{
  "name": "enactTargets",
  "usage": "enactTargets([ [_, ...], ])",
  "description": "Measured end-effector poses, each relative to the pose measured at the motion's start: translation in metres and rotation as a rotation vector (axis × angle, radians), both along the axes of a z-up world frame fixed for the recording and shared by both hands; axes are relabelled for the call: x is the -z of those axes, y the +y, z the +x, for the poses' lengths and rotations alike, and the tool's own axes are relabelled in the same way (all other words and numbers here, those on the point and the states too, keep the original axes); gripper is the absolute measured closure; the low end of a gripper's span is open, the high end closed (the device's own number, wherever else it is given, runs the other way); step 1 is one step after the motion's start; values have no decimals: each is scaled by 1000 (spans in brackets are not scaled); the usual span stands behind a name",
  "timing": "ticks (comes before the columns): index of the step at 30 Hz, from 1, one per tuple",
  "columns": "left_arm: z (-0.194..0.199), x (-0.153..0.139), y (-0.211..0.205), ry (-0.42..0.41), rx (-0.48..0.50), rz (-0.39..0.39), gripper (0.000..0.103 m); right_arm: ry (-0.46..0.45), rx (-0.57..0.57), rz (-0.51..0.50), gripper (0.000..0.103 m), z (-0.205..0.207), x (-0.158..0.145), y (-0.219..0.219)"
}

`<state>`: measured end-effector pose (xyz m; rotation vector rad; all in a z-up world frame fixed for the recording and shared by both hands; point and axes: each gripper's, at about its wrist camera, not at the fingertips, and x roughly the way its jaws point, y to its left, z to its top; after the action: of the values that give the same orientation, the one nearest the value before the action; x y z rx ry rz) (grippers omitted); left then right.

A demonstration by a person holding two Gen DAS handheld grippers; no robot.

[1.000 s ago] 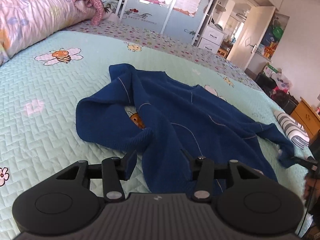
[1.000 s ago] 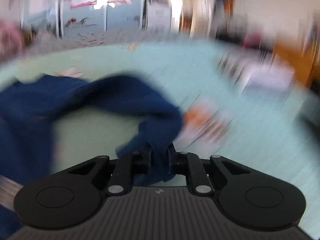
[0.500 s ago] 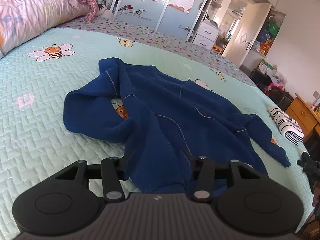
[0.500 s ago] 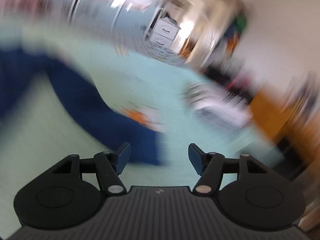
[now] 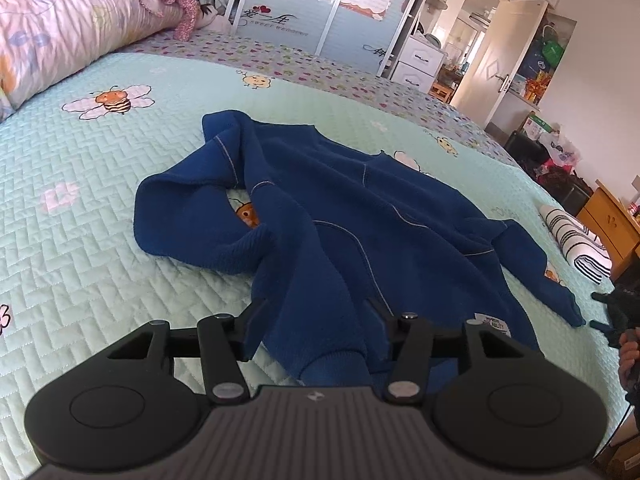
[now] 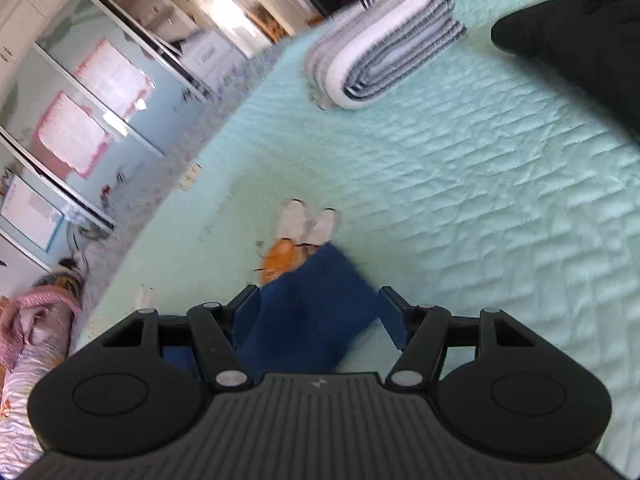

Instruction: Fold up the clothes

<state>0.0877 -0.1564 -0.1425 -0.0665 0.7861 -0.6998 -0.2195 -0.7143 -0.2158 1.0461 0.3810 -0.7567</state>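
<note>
A dark blue sweater [image 5: 360, 208] lies crumpled on the mint quilted bed [image 5: 80, 240], one sleeve curled at the left and the other stretched out to the right. My left gripper [image 5: 316, 310] is at its near hem. The jaws are opening, and bunched fabric still fills the gap and touches both fingers. In the right wrist view the sleeve end [image 6: 316, 304] lies loose on the quilt between the wide-apart fingers of my right gripper [image 6: 318, 300], which is open. That right gripper [image 5: 598, 310] also shows at the right edge of the left wrist view, just past the sleeve tip.
A folded striped cloth [image 6: 380, 40] rests on the bed's far right side [image 5: 576, 240]. A floral pillow [image 5: 60, 32] lies at the back left. A dark garment [image 6: 580, 40] sits at the top right. A wardrobe [image 5: 300, 0] and a wooden cabinet [image 5: 612, 216] stand beyond the bed.
My right gripper has let go of the sleeve, spread its fingers and swung round; the sleeve now lies flat on the quilt. The left gripper has hardly moved.
</note>
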Motion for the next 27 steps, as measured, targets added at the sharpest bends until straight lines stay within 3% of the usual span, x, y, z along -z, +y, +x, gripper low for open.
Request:
enactTargets([
  [5,-1,3,-6,8,3,19,47,-119,50,130,37,-5,26,-16],
  [7,-3,2,-8,7,8,26,47,-144,56,136,51,0,28,-22],
  [8,-4,1,-9,4,11,26,47,-149,48,143,75,2,29,-25],
  [9,-6,-1,-9,-1,14,26,47,-149,30,157,87,5,31,-29],
  [10,-7,-3,-9,-7,15,27,47,-145,13,158,87,8,32,-31],
  [13,-9,-7,-7,-19,6,29,47,-123,-62,32,92,12,14,-20],
  [15,-8,-9,-4,-19,-2,24,47,-100,-144,-129,92,11,-10,0],
  [18,-9,-11,-3,-20,-6,11,47,-13,-399,-457,93,8,-55,62],
  [21,-12,-13,-4,-19,4,-6,47,183,-722,-701,89,8,-76,134],
  [24,-18,-14,-5,-16,18,-24,47,331,-935,-757,79,-1,-69,178],
  [27,-23,-17,-1,-17,25,-35,47,265,-898,-638,75,-17,-66,176],
])
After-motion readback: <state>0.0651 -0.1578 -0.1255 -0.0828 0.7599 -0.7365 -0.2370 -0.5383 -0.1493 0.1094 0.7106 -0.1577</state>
